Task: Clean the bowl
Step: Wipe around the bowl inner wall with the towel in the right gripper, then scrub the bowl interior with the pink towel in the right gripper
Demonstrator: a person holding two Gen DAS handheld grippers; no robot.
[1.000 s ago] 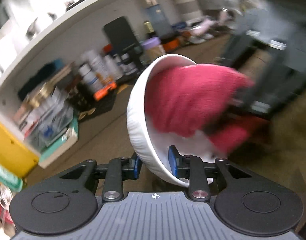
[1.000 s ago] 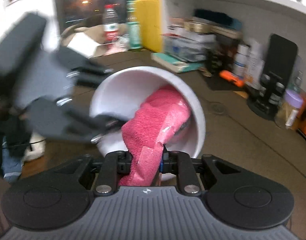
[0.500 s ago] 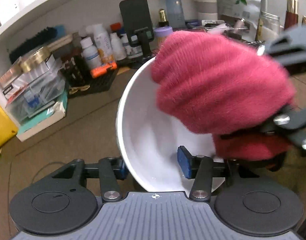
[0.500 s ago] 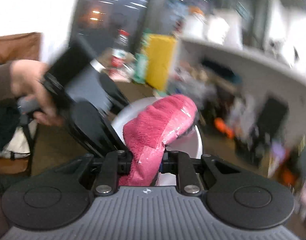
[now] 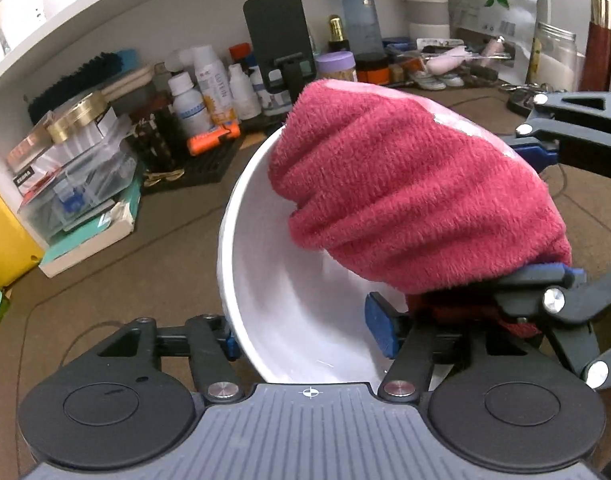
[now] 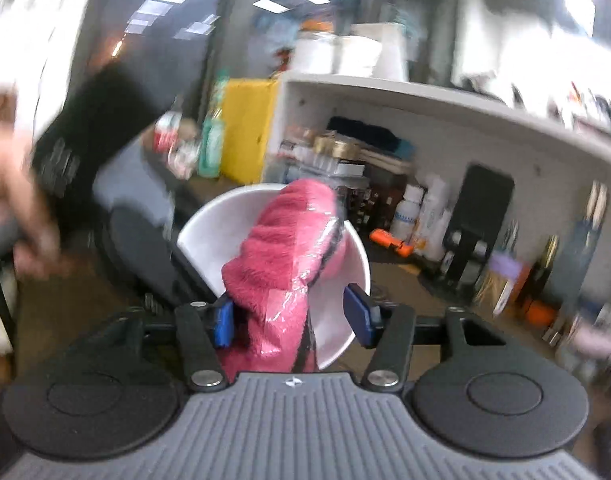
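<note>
On a cluttered brown worktop (image 5: 153, 264) below a white shelf (image 5: 105, 20), the left wrist view is showing the left tool (image 5: 305, 336) straddling the near rim of a tilted white bowl (image 5: 273, 280). Its jaws have just been opening: the left pad is sitting just outside the wall, the right pad is standing clear inside, so neither looks to be pressing. A red towel (image 5: 409, 200) is filling the bowl's upper half, with the right tool (image 5: 545, 212) coming in from the right, one blue pad above the cloth and one beneath. Bottles (image 5: 209, 92) and a black phone stand (image 5: 281, 44) are lining the back wall.

In the blurred right wrist view, the right tool (image 6: 293, 316) is standing with jaws partly apart, having just been opening; the red towel (image 6: 281, 280) is hanging between them beside the left pad, well clear of the right one. The white bowl (image 6: 209, 228) is sitting tilted beyond, and a person's hand (image 6: 21, 216) is gripping the left tool's handle at the left edge.
</note>
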